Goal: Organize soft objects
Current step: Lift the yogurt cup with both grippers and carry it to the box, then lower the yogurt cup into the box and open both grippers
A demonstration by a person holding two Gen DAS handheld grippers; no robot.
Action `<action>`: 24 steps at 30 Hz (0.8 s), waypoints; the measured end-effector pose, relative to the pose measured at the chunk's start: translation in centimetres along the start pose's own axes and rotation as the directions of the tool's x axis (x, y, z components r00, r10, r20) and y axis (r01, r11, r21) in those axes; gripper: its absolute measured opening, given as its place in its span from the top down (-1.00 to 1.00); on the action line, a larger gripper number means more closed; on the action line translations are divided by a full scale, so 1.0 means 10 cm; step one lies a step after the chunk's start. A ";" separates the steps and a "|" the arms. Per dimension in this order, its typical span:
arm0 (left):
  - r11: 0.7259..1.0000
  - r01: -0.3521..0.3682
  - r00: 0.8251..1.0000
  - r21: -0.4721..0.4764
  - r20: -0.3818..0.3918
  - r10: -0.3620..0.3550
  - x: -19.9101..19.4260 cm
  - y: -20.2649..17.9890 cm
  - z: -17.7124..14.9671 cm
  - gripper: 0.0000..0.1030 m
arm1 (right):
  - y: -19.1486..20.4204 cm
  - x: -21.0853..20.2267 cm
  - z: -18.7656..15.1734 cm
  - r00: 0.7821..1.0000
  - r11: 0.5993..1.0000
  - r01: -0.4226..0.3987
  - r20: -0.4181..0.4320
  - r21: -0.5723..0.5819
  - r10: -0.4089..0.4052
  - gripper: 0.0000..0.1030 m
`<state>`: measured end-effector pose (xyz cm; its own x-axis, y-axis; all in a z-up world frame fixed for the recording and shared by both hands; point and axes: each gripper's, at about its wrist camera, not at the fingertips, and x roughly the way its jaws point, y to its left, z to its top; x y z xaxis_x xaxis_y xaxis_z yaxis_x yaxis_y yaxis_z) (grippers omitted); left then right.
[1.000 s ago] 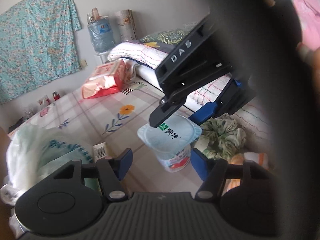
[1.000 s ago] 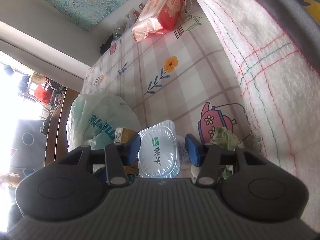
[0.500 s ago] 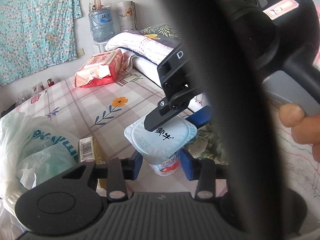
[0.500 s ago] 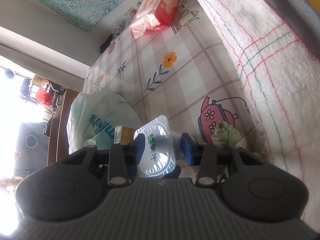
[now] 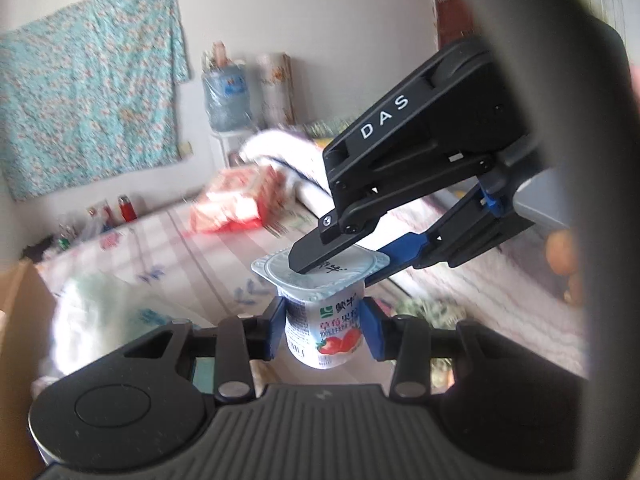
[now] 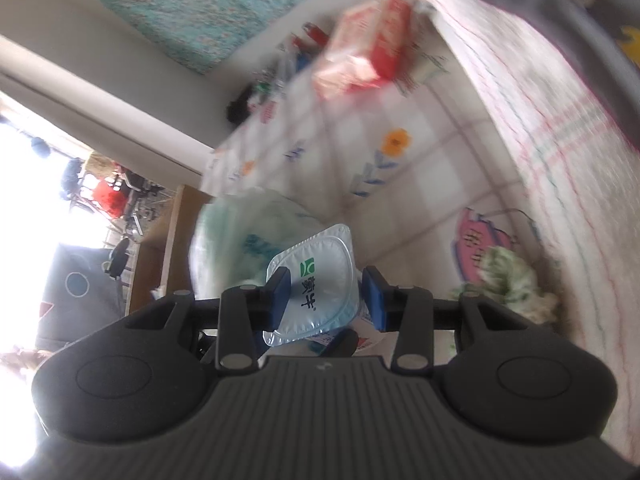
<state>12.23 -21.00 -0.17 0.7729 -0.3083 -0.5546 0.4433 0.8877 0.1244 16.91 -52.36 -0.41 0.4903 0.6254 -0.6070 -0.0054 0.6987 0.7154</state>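
Home bedroom. Bed w/ checked flower-print sheet fills most of both views; folded white quilt along its far side. Teal floral cloth hung on plain wall, water-cooler bottle in the corner beyond the bed, tissue pack near the bed's far end, small bottles at its wall edge.
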 end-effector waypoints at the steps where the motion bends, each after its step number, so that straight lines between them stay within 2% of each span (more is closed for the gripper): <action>1: 1.000 -0.012 1.000 -0.003 0.015 0.012 -0.07 0.02 0.02 0.19 | 0.09 -0.03 0.00 1.000 1.000 -0.008 0.007 -0.014 0.008 0.24; 7: 0.993 -0.113 0.990 -0.029 0.083 0.115 -0.48 0.26 0.13 0.19 | 0.71 -0.08 -0.01 0.997 0.992 -0.067 0.019 -0.103 0.069 0.23; 12: 0.971 -0.224 0.969 -0.084 0.086 0.231 -0.81 0.61 0.09 0.18 | 1.37 0.13 -0.10 0.990 0.972 -0.138 -0.037 -0.188 0.133 0.21; 19: 0.905 -0.385 0.921 -0.180 -0.021 0.388 -1.18 1.17 -0.16 0.18 | 2.30 0.84 -0.38 0.956 0.925 -0.253 -0.219 -0.284 0.195 0.20; 22: 0.878 -0.418 0.908 -0.232 -0.090 0.409 -1.27 1.37 -0.29 0.18 | 2.64 1.18 -0.57 0.934 0.907 -0.281 -0.307 -0.314 0.183 0.18; 24: 0.867 -0.420 0.908 -0.270 -0.140 0.396 -1.29 1.48 -0.39 0.18 | 2.82 1.38 -0.70 0.920 0.899 -0.284 -0.359 -0.334 0.157 0.18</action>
<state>7.09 -2.54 5.64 0.8135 0.1195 -0.5691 -0.0627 0.9910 0.1185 17.42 -21.61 9.01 0.1370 0.8097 -0.5707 -0.4349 0.5668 0.6997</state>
